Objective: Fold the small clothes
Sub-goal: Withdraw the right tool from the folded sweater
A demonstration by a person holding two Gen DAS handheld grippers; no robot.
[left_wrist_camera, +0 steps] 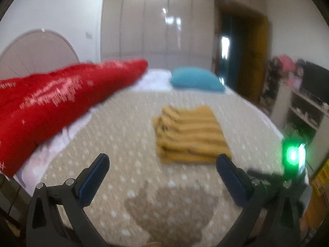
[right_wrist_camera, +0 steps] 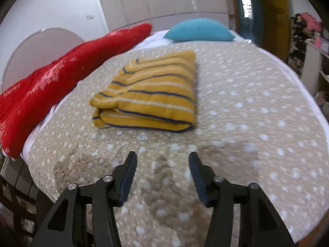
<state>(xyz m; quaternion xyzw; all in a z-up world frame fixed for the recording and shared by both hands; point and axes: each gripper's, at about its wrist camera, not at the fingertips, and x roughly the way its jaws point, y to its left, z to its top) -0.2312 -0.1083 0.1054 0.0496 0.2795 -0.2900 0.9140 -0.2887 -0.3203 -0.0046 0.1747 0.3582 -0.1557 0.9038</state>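
Left gripper (left_wrist_camera: 162,160): jaws spread wide, nothing between the blue pads (left_wrist_camera: 93,180), held above the bedspread (left_wrist_camera: 123,133). Right gripper (right_wrist_camera: 162,158): jaws parted to a moderate gap, narrower than the left, likewise holding nothing, fingertips above the bedspread (right_wrist_camera: 246,113) and clear of the fabric.

Directly under both tools: beige quilted bedspread with white speckles and a darker brown patch nearest the cameras. Green indicator light (left_wrist_camera: 293,155) lit at the right edge of the left wrist view; source body blurred.

Beyond the fingertips: folded striped garment (right_wrist_camera: 148,94), mustard yellow with navy and white stripes, lying flat on the bedspread as a compact rectangle with rolled folds along its near edge. Position relative to the right gripper: ahead and slightly left of centre, apart from the fingertips. Position relative to the left gripper: same garment (left_wrist_camera: 189,133) ahead and right of centre, near edge just beyond the right pad in the view; contact cannot be told because of blur.

Left of the garment: red quilt (right_wrist_camera: 61,78) with white print, bunched along the bed edge over white sheeting.

Farther back: teal pillow (right_wrist_camera: 197,30) at the head of the bed. Behind it: glossy white wardrobe doors (left_wrist_camera: 156,24), a dark doorway to the right, cluttered shelves at far right.
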